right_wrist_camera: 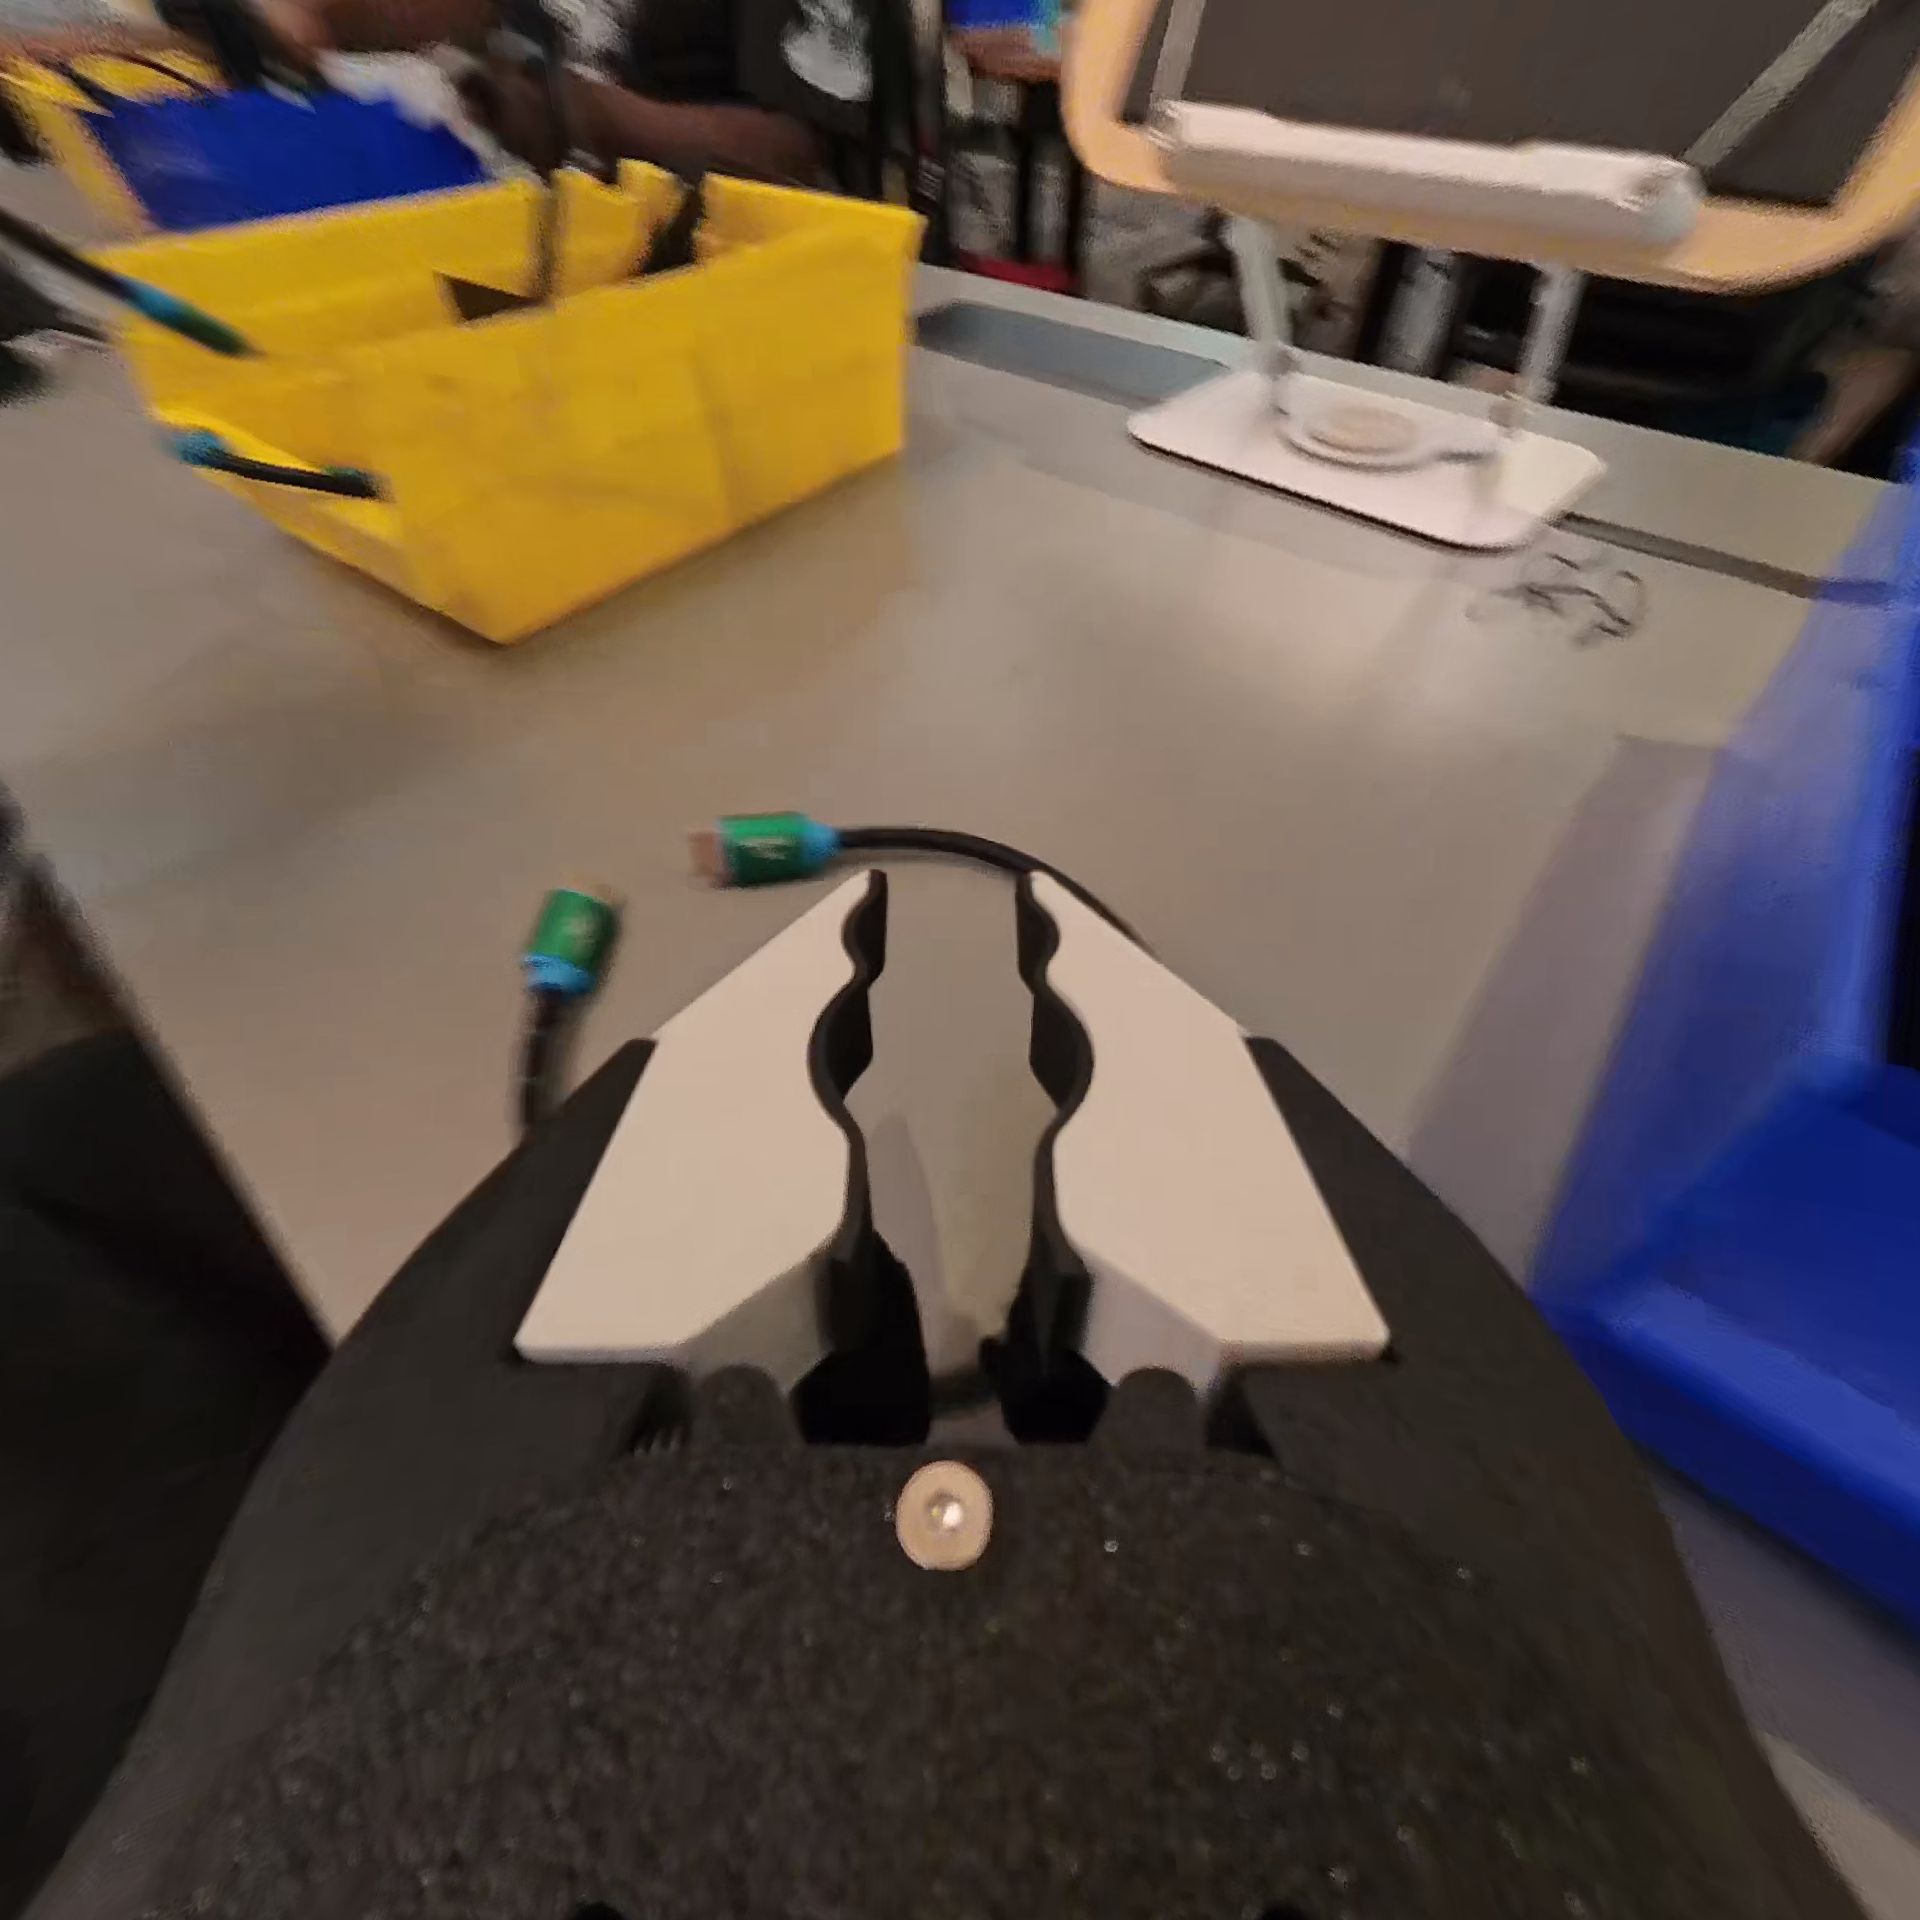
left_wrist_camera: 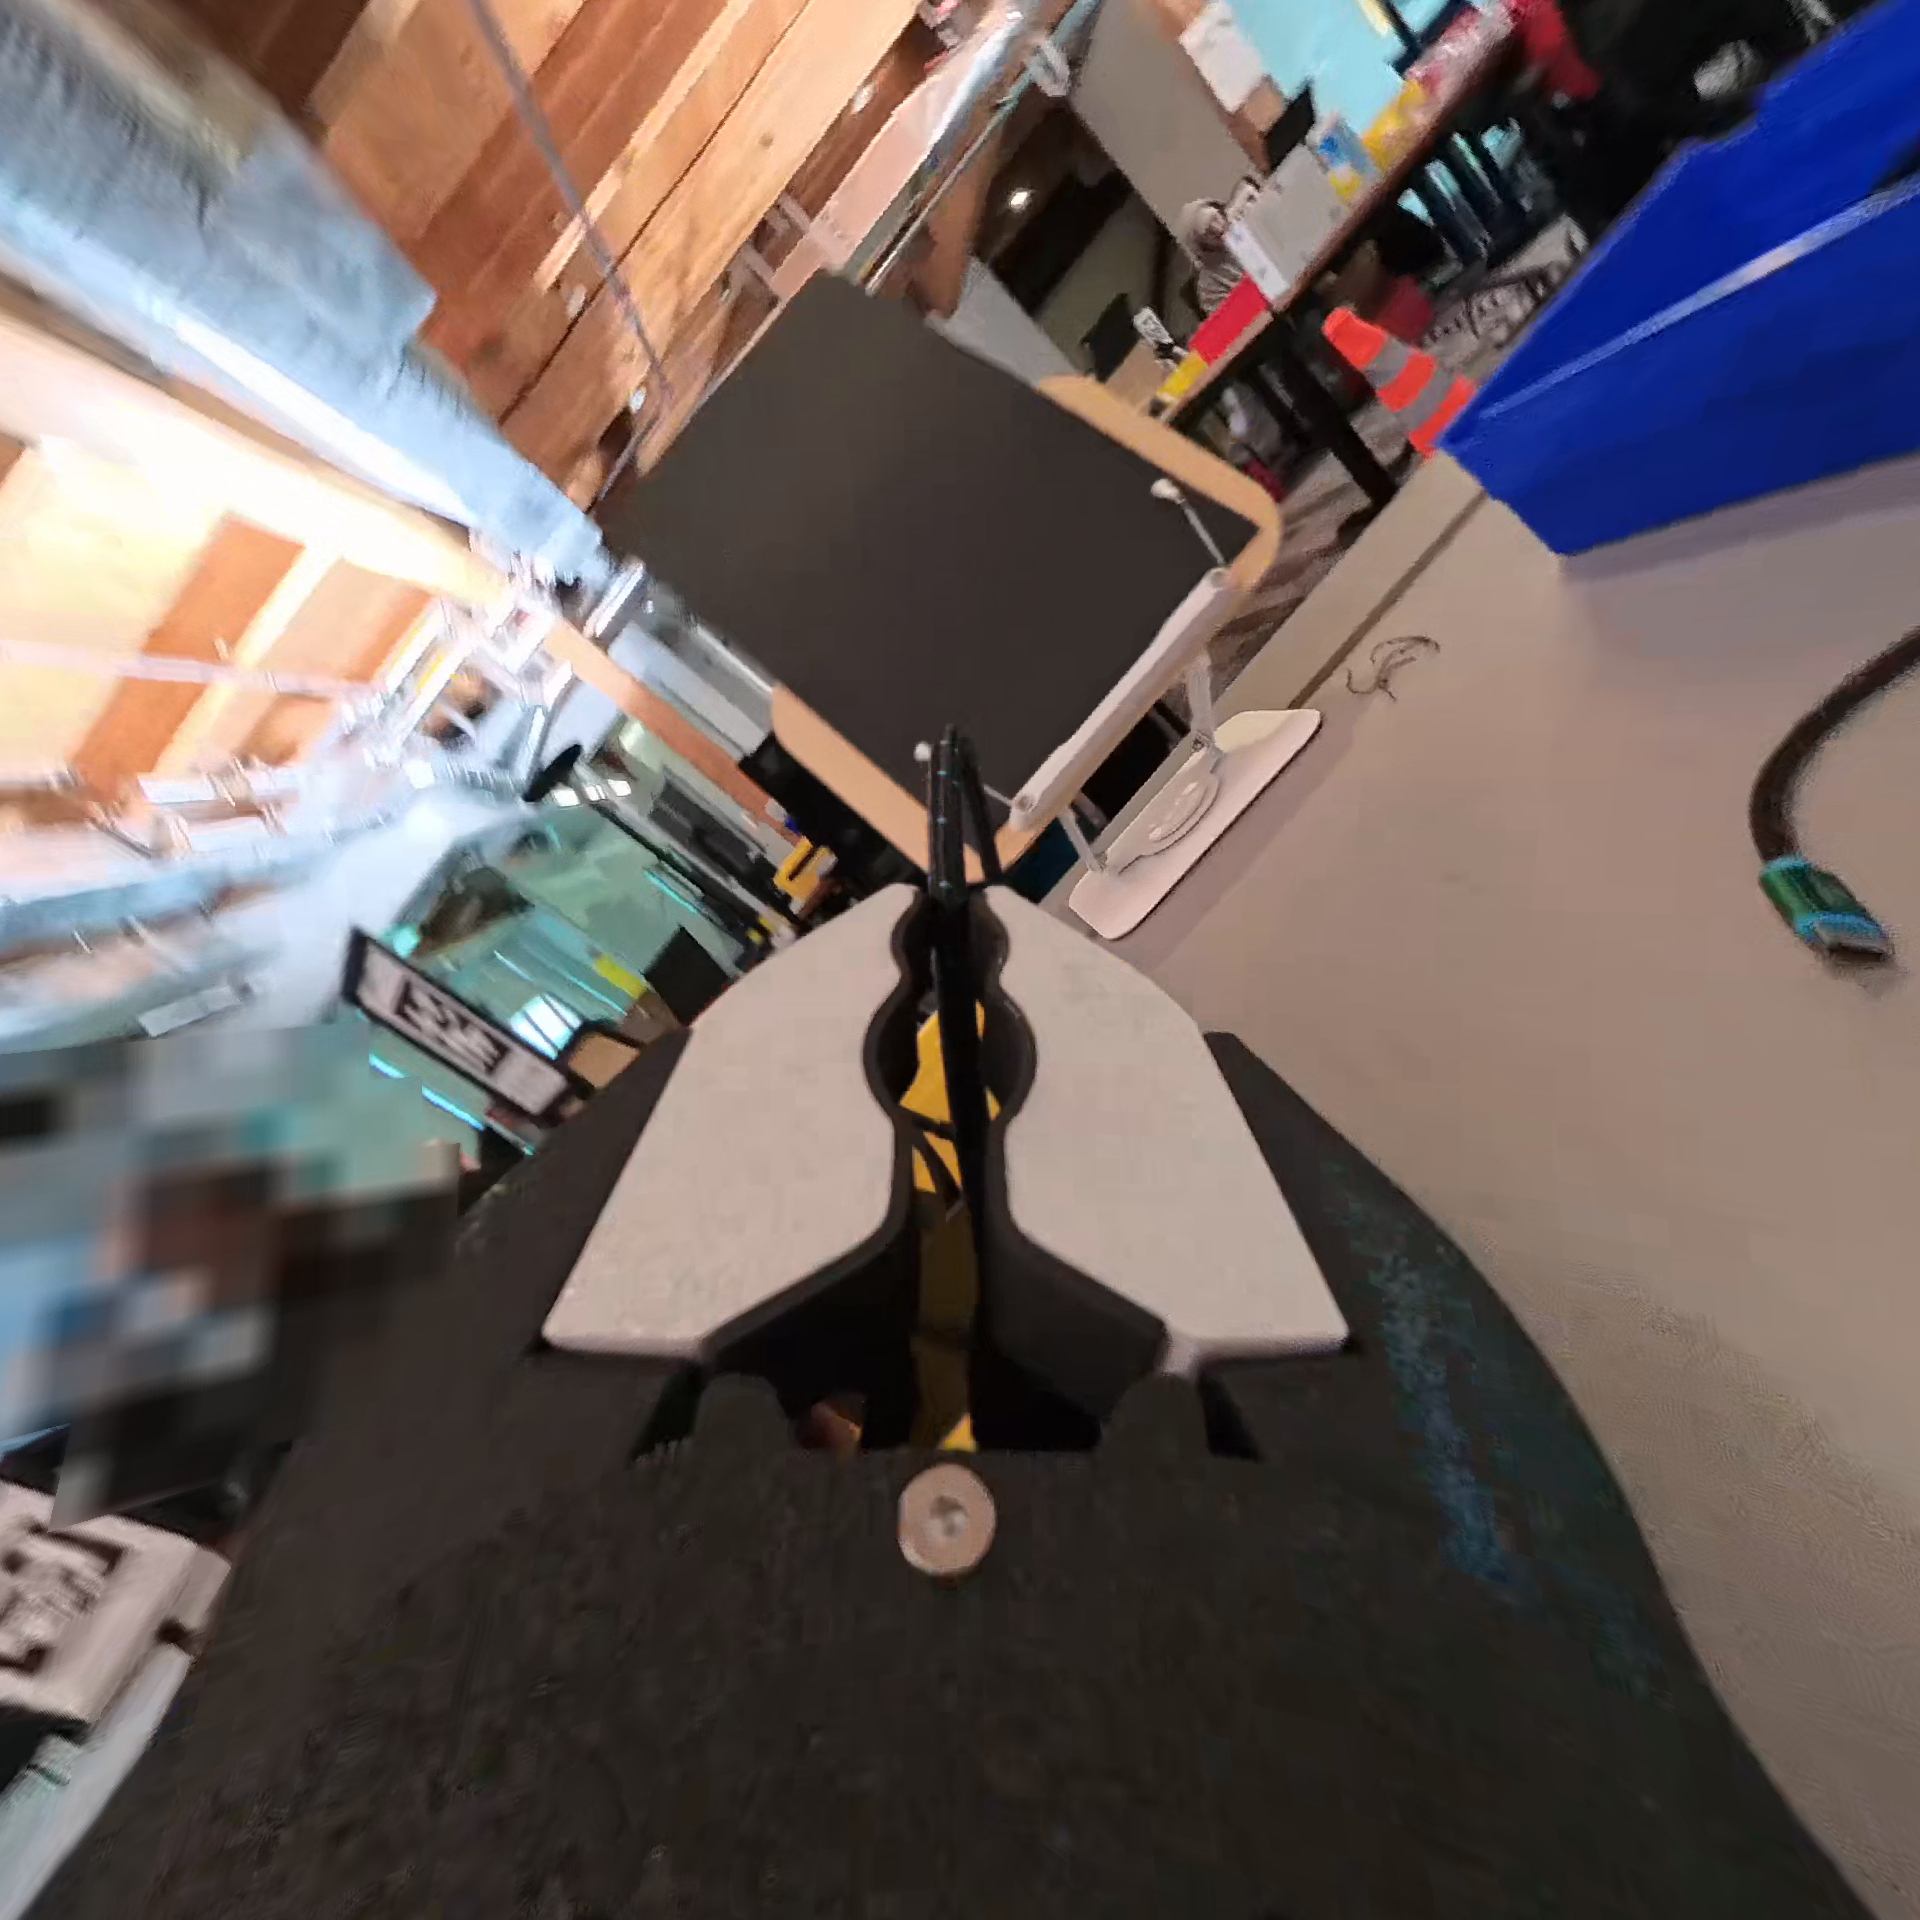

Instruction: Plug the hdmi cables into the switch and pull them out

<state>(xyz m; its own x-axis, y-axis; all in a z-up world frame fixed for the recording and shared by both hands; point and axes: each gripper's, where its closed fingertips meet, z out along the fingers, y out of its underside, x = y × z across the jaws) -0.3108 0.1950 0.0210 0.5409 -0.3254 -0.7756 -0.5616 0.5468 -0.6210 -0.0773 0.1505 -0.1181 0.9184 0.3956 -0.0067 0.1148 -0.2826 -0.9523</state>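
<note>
In the left wrist view my left gripper [left_wrist_camera: 951, 899] is shut on a thin black braided HDMI cable [left_wrist_camera: 948, 810]. The cable runs up between the pads and sticks out past the tips, with the gripper raised and tilted. Another green HDMI plug [left_wrist_camera: 1823, 920] lies on the grey table [left_wrist_camera: 1455, 1039] to the right. In the right wrist view my right gripper [right_wrist_camera: 951, 883] is open and holds nothing, low over the table [right_wrist_camera: 1143, 727]. Just ahead lie two green plugs with blue collars: one [right_wrist_camera: 764, 847] beyond the left fingertip, whose black cable [right_wrist_camera: 956, 840] curves past the tips, and another [right_wrist_camera: 571, 930] further left.
A yellow bin [right_wrist_camera: 582, 416] with cables hanging out stands at the far left, with a person's arms behind it. Blue bins stand on the right [right_wrist_camera: 1766, 1247] [left_wrist_camera: 1714, 312]. A white stand [right_wrist_camera: 1371, 447] [left_wrist_camera: 1195, 810] holds a dark panel at the back. Small wire ties [right_wrist_camera: 1558, 603] lie near it. Left tips to right tips: about 30 cm. To the green HDMI plug [left_wrist_camera: 1823, 920]: right tips about 11 cm, left tips about 25 cm.
</note>
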